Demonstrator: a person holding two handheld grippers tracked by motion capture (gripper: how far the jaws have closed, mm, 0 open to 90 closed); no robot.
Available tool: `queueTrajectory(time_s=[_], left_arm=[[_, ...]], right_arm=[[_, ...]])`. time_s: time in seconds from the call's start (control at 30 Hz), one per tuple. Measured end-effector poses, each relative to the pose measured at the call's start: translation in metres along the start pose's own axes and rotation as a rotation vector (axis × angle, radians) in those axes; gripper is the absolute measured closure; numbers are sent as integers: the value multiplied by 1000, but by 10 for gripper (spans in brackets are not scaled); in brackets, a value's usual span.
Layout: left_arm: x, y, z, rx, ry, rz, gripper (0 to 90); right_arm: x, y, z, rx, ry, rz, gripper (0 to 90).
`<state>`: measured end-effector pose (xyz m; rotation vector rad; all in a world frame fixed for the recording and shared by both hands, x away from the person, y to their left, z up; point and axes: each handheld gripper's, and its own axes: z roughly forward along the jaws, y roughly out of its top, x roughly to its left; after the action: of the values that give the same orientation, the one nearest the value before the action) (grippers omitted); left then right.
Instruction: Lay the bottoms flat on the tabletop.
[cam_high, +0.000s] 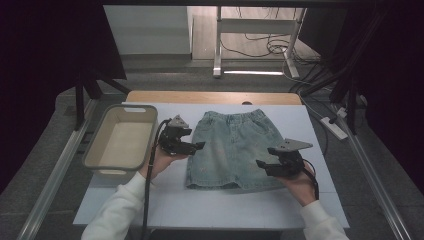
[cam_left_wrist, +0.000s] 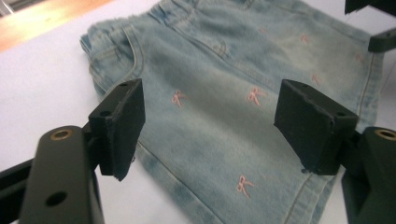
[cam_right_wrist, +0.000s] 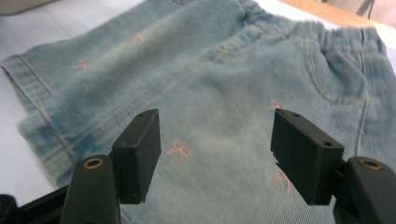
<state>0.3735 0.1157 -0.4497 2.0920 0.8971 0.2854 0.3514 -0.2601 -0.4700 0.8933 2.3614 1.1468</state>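
**A:** Black foam pads (cam_left_wrist: 119, 126) on the left gripper (cam_high: 196, 145) are sitting wide apart, nothing pinched between them. In the left gripper view they're framing the skirt (cam_high: 234, 150) with a clear gap, and I'm seeing pale denim with little pink bows (cam_left_wrist: 254, 94) through it.

**B:** Same deal on the right gripper (cam_high: 262, 165). Its pads (cam_right_wrist: 306, 158) are standing spread too, not gripping anything, just hanging over the fabric. In the right gripper view a bow (cam_right_wrist: 178, 151) is showing right by the near pad.

**A:** Are the pads touching the cloth, though? I can't tell from these angles.

**B:** Me neither. From the high view the left gripper is poking in at the skirt's left edge, about halfway down, and the right one is sitting by the lower right corner near the hem. Both are pointing inward at the denim.

**A:** And the skirt itself is lying flat in the middle of the white sheet (cam_high: 320, 200), waistband away from the person, hem toward them.

**B:** Yep. The elastic waistband and a front pocket are showing up nicely in both gripper views.

**A:** Going further out: a beige bin (cam_high: 120, 142) is sitting left of the skirt, just beside the left hand (cam_high: 162, 160). White sleeves are coming in from the bottom.

**B:** And a strip of wooden table (cam_high: 150, 97) is peeking out behind the sheet.
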Motion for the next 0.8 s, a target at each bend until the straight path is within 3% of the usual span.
queueTrajectory(time_s=[0.2, 0.33, 0.47, 0.8], left_arm=[[-2, -8, 4, 16, 8, -11, 244], [-1, -11, 6, 27, 8, -15, 244], [-1, -14, 6, 30, 2, -17, 244], [0, -19, 6, 45, 8, -11, 244]], right_arm=[[-4, -13, -13, 7, -2, 62, 321], [-3, -18, -16, 50, -46, 54, 322], [-6, -22, -14, 93, -53, 64, 321], [-32, -40, -18, 169, -173, 130, 338]])
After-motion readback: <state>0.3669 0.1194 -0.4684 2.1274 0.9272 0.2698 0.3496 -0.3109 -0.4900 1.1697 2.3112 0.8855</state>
